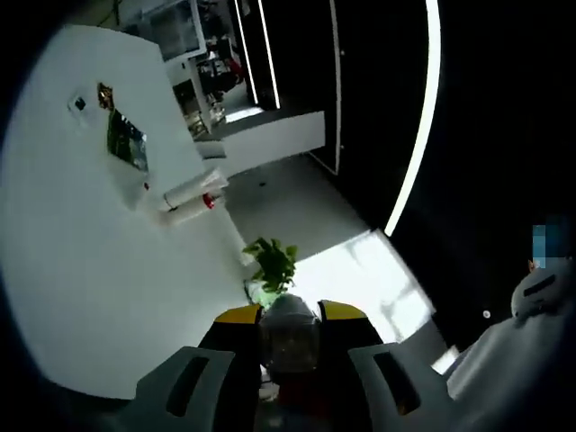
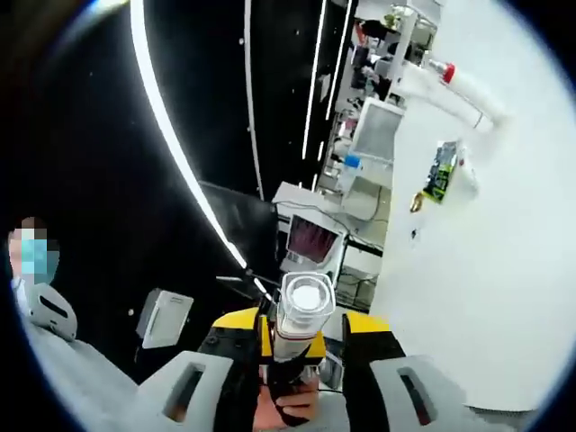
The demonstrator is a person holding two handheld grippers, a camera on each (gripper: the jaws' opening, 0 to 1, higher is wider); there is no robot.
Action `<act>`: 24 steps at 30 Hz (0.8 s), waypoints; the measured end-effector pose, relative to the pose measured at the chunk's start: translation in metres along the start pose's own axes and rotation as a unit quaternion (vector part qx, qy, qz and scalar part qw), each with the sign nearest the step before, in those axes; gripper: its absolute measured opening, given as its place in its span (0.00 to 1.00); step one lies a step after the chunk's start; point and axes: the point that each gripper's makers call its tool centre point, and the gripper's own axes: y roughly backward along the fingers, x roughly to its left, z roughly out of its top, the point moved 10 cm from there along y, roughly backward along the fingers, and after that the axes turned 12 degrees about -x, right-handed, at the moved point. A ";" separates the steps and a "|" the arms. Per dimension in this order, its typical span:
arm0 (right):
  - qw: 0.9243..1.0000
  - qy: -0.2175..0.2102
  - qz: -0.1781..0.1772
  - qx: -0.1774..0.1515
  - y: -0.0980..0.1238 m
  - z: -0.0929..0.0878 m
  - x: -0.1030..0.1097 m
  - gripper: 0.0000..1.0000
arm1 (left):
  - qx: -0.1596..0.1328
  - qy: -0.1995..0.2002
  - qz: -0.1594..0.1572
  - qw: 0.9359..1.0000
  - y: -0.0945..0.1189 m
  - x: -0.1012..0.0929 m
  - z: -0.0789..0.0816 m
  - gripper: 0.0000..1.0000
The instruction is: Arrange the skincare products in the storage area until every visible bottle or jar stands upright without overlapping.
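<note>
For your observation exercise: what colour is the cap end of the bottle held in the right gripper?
White: the bottle shows a squarish white cap end facing the camera, clearest in the right gripper view.

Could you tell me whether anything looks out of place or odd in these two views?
Yes: both tools point away from any storage surface, toward walls and ceiling lights. The left tool holds a clear jar, and the right tool grips a clear bottle with a white cap, both aloft. I cannot see spills or damage.
</note>
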 end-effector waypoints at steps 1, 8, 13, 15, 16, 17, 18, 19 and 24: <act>1.000 -0.008 -0.001 0.000 0.000 -0.002 0.001 0.18 | 0.007 -0.009 0.000 1.000 0.000 0.000 -0.001 0.22; 1.000 -0.027 -0.008 -0.013 0.012 -0.010 -0.008 0.17 | 0.060 -0.030 0.007 0.998 -0.004 0.003 -0.015 0.22; 0.999 -0.023 0.005 -0.028 0.012 -0.003 -0.002 0.15 | 0.092 -0.046 -0.005 0.995 -0.006 -0.002 -0.023 0.21; 0.999 -0.010 0.016 -0.031 0.012 0.000 0.000 0.14 | 0.115 -0.058 -0.010 0.992 -0.007 -0.003 -0.029 0.21; 0.999 0.002 0.020 -0.028 0.012 0.001 0.002 0.14 | 0.120 -0.060 -0.010 0.991 -0.007 -0.003 -0.030 0.21; 0.999 0.015 0.023 -0.020 0.012 0.003 0.004 0.14 | 0.119 -0.060 -0.010 0.991 -0.008 -0.004 -0.031 0.21; 0.999 0.017 0.029 -0.018 0.012 0.003 0.006 0.13 | 0.119 -0.059 -0.011 0.991 -0.007 -0.005 -0.031 0.21; 0.999 0.020 0.035 -0.016 0.011 0.004 0.008 0.13 | 0.117 -0.056 -0.024 0.991 -0.007 -0.006 -0.030 0.21; 0.998 0.046 0.049 0.003 0.013 0.009 0.016 0.12 | 0.133 -0.045 -0.040 0.989 -0.009 -0.010 -0.035 0.22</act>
